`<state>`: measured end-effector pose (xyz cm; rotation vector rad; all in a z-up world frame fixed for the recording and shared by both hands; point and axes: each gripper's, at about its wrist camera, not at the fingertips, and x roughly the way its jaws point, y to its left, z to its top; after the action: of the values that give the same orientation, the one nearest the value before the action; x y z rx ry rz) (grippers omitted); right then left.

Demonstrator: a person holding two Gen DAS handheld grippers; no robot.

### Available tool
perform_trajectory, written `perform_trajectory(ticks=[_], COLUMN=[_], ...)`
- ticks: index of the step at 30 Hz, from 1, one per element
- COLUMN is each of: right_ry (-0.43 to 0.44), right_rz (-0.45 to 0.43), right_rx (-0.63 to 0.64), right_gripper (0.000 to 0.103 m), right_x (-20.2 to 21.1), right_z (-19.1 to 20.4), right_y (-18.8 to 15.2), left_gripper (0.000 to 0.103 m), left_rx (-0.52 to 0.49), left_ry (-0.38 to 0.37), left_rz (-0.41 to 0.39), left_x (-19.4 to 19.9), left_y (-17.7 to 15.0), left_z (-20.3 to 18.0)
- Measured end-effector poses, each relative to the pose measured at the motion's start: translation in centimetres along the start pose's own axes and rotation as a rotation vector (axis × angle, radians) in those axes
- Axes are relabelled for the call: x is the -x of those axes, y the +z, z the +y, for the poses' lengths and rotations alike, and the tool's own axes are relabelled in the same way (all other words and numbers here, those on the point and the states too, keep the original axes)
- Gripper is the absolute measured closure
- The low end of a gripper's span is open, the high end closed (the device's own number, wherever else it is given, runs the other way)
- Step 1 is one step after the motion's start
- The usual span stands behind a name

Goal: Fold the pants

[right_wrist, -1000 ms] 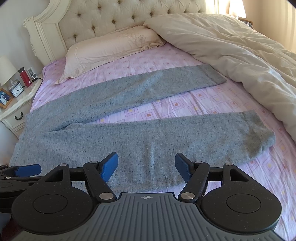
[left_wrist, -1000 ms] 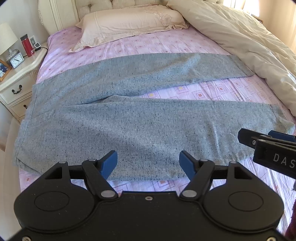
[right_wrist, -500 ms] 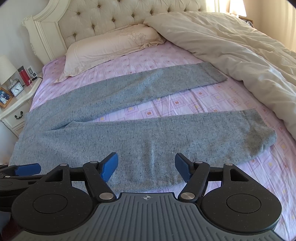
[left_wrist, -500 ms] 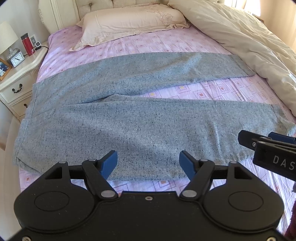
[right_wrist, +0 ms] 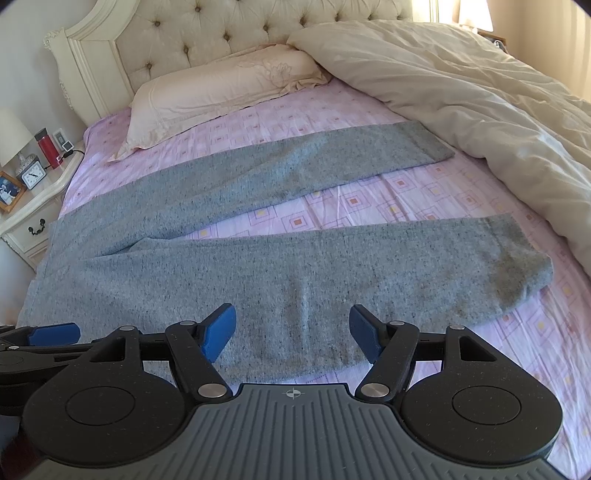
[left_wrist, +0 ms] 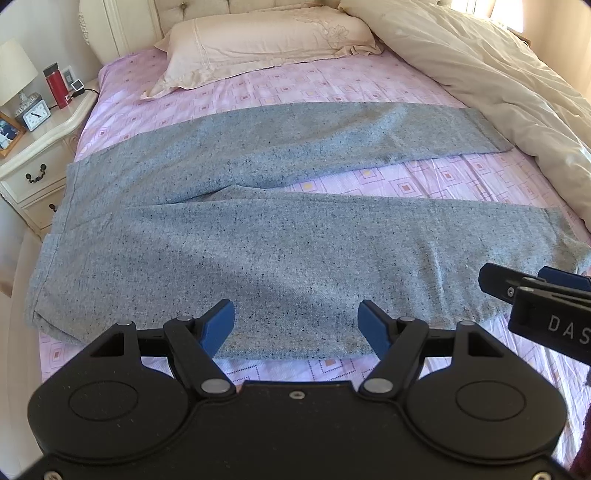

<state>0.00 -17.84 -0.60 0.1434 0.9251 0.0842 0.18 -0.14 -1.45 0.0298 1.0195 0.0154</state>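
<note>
Grey speckled pants (left_wrist: 258,243) lie spread flat on the pink patterned bed sheet (left_wrist: 295,85), waistband at the left, both legs running to the right and splayed apart. In the right wrist view the same pants (right_wrist: 332,266) show the near leg's cuff at the right. My left gripper (left_wrist: 297,325) hovers open above the near leg's lower edge, nothing between its blue pads. My right gripper (right_wrist: 293,328) is open too, over the same near edge further right. Each gripper shows at the edge of the other's view: the right gripper (left_wrist: 535,291) and the left gripper (right_wrist: 44,334).
A cream pillow (left_wrist: 258,40) lies at the head of the bed, and a bunched cream duvet (right_wrist: 461,92) covers the right side up to the leg cuffs. A white nightstand (left_wrist: 40,147) at the left holds a lamp, clock, red bottle and photo frame. A tufted headboard (right_wrist: 221,33) stands behind.
</note>
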Motion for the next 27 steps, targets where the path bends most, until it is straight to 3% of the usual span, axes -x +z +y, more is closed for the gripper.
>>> perform_trajectory(ticks=[10, 18, 23, 27], right_ry=[0.010, -0.001, -0.043, -0.139], right_rz=[0.032, 0.182, 0.308, 0.207], right_rx=[-0.004, -0.059, -0.152, -0.222], right_gripper=[0.036, 0.036, 0.036, 0.042], right_x=[-0.5, -2.8, -5.0, -4.4], right_z=[0.0, -0.5, -2.5, -6.1], right_y=[0.1, -0.7, -1.2, -0.6], left_gripper=[0.029, 0.029, 0.029, 0.028], left_rx=[0.001, -0.066, -0.070, -0.035], left_ry=[0.004, 0.032, -0.022, -0.027], left_rz=[0.007, 0.021, 0.026, 0.043], left_x=[-0.2, -1.0, -1.7, -2.7], left_y=[0.0, -0.4, -0.9, -0.8], left_z=[0.1, 0.1, 0.7, 1.7])
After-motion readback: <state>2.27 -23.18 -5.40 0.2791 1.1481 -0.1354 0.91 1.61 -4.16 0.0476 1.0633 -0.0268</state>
